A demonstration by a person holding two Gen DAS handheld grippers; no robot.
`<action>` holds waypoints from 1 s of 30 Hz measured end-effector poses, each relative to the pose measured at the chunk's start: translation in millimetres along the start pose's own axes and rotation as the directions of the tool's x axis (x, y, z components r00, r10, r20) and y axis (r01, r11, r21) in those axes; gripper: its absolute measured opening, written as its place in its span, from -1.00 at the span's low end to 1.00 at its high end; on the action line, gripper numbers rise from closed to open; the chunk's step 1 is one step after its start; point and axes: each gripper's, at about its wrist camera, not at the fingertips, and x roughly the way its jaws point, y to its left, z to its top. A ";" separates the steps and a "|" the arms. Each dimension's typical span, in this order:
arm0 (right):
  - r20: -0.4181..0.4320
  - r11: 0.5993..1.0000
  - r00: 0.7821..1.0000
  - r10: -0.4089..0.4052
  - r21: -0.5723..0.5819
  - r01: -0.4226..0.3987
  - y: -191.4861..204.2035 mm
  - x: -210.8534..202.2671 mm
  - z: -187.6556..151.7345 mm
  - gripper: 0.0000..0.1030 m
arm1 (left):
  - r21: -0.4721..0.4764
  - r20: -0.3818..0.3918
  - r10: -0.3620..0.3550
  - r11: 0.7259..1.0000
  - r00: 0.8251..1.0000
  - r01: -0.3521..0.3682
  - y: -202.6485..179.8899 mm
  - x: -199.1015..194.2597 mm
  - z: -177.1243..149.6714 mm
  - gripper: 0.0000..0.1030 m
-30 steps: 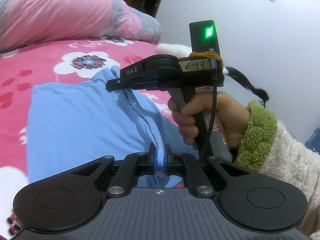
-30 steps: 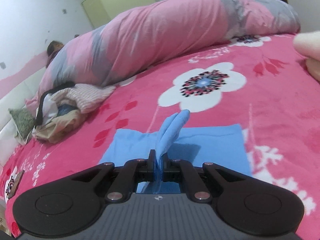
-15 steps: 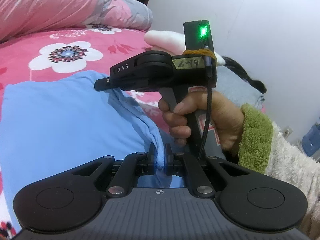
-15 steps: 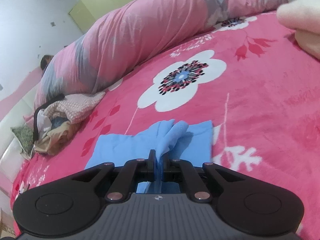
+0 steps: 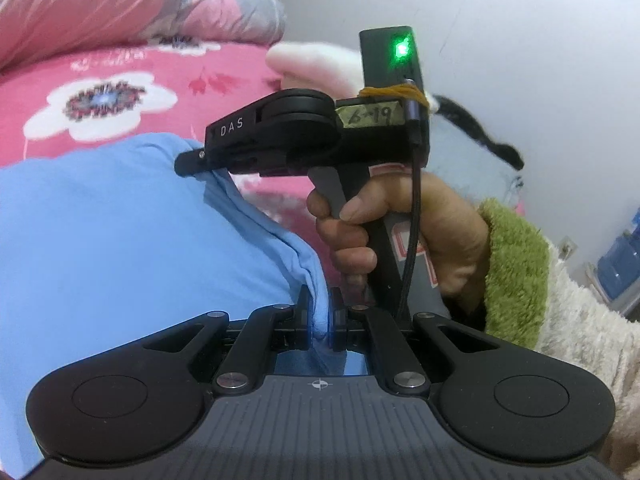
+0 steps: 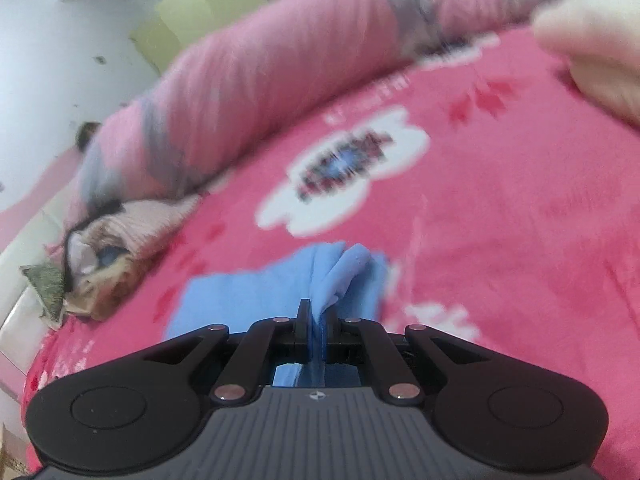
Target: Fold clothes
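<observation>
A light blue garment (image 5: pixel 120 232) lies spread on a pink flowered bedspread (image 5: pixel 100 96). My left gripper (image 5: pixel 322 316) is shut on a bunched edge of it at the near side. In the left wrist view the right gripper (image 5: pixel 188 162) appears from the side, held by a hand (image 5: pixel 420 232), with its tips pinching another part of the same edge. In the right wrist view my right gripper (image 6: pixel 318 332) is shut on a raised fold of the blue garment (image 6: pixel 276 292), which looks blurred.
A rolled pink and grey quilt (image 6: pixel 300 52) lies along the far side of the bed. A pile of other clothes (image 6: pixel 108 248) sits at the left. A cream fleece item (image 6: pixel 592 48) lies at the right. White wall (image 5: pixel 500 20) stands beyond the bed.
Both grippers have carried the held edge across the bed over the rest of the garment. In the right view the visible blue patch has grown shorter and the fold more bunched.
</observation>
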 end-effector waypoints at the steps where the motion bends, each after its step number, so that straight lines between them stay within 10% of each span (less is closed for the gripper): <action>1: -0.010 1.000 1.000 0.001 0.017 -0.001 -4.7 2.4 -0.9 -0.94 | -0.006 -0.010 0.001 1.000 1.000 -0.001 0.8 3.0 -1.2 -0.91; 6: 0.006 0.999 1.000 0.003 0.052 -0.003 -12.2 -4.9 -0.9 -0.83 | -0.001 -0.016 0.003 1.000 1.000 -0.003 0.4 4.3 -1.6 -0.91; 11: 0.096 0.993 0.995 -0.040 0.117 0.028 -18.1 -57.1 -8.9 -0.27 | 0.001 -0.013 -0.005 1.000 1.000 0.005 -1.7 1.1 -0.7 -0.91; 22: 0.216 0.925 0.960 -0.175 0.370 0.086 -47.1 -178.9 -104.8 -0.24 | -0.040 -0.021 -0.091 0.995 0.996 0.090 -11.6 5.2 -5.4 -0.21; 30: 0.220 0.938 0.969 -0.113 0.345 0.031 -20.1 -195.3 -134.1 -0.24 | 0.071 0.056 -0.119 0.991 0.991 0.115 -30.7 -53.9 -25.9 -0.01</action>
